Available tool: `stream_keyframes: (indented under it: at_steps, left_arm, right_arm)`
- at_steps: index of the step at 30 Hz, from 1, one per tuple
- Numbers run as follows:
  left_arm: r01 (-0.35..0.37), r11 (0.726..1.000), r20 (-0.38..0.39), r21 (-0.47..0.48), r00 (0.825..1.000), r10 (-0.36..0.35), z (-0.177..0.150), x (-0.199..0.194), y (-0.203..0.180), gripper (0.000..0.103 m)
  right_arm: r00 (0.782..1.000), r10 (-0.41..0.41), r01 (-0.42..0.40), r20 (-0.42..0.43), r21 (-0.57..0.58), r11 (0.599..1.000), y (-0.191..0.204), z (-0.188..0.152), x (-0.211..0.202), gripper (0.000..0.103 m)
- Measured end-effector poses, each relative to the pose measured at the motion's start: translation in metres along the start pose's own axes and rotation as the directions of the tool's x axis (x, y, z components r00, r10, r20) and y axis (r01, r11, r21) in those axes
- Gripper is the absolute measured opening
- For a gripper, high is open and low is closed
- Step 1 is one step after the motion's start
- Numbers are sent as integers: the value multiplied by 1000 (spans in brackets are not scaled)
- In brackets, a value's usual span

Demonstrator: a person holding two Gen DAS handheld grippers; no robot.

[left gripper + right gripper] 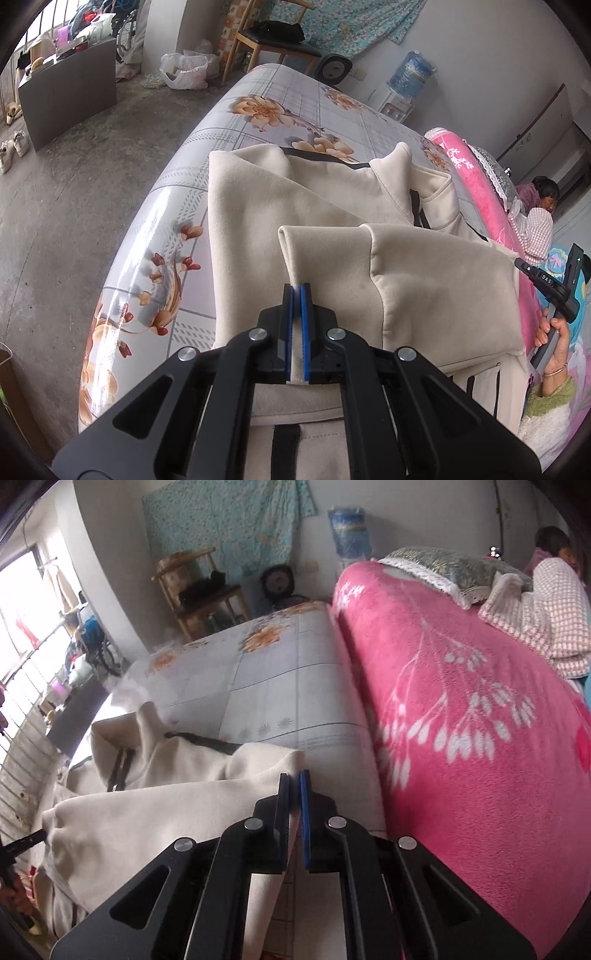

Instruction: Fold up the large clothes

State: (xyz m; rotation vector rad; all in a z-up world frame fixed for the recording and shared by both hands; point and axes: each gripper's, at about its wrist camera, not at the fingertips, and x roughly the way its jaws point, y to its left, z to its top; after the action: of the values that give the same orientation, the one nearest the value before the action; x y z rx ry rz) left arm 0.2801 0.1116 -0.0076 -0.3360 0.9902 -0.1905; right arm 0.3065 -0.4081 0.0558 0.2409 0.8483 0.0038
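A cream garment [295, 206] with black trim lies spread on the bed's floral grey sheet [258, 110]. My left gripper [297, 290] is shut on a folded edge of it, and cream cloth shows between the blue pads. A flap of the garment [436, 280] stretches right toward the right gripper [521, 264], which a hand [554, 332] holds at the bed's pink side. In the right wrist view the right gripper [294, 777] has its jaws together at the garment's [166, 812] corner. The cloth's edge runs in between the pads.
A pink blanket [461, 701] covers the bed beside the sheet, and a person [554, 602] lies at its far end by a pillow [450, 568]. Beyond the bed stand a wooden chair [273, 37] and a water dispenser [410, 77]. Bare concrete floor [74, 221] and a dark cabinet [70, 99] are to the left.
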Motion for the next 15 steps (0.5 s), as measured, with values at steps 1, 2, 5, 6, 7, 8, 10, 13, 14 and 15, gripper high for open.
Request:
stream_keyframes:
  at_steps: [1, 2, 5, 6, 7, 8, 10, 13, 14, 15]
  left_arm:
    - [-7, 1000, -2, 6, 1000, 7, 0, 2, 0, 3]
    - [-14, 1000, -9, 11, 1000, 14, 0, 6, -1, 3]
    - [-61, 997, -9, 49, 998, 62, 0, 10, -6, 6]
    - [-81, 995, -4, 56, 997, 82, -1, 7, -6, 6]
    - [-85, 995, 4, 59, 996, 85, -1, 3, -7, 6]
    - [-78, 995, 12, 59, 997, 78, -2, -3, -8, 6]
    - [-72, 996, 20, 61, 997, 71, -4, -12, -7, 7]
    - [-39, 997, -11, 59, 999, 40, -8, -17, -5, 16]
    - [-23, 998, -30, 57, 999, 25, -10, -16, -5, 24]
    - [-15, 998, -54, 57, 998, 19, -13, -14, -6, 27]
  right_arm:
    - [1000, -17, 17, -10, -13, 1000, 0, -1, 5, 5]
    - [998, -49, 48, -32, -33, 998, 0, -5, 16, 5]
    - [994, -92, 88, -59, -58, 994, -3, -11, 30, 14]
    - [995, -93, 90, -46, -47, 995, -4, -10, 25, 23]
    - [993, -117, 116, -33, -32, 993, -4, -8, 17, 37]
    - [991, -131, 131, -9, -29, 991, -2, -8, 5, 44]
    - [994, -105, 107, 27, -52, 993, 4, -11, -16, 46]
    - [999, -39, 42, 24, -118, 992, 23, -27, -52, 60]
    - [1000, -9, 11, 11, -155, 988, 32, -37, -65, 64]
    - [1000, 16, -17, -5, -195, 981, 40, -48, -75, 65]
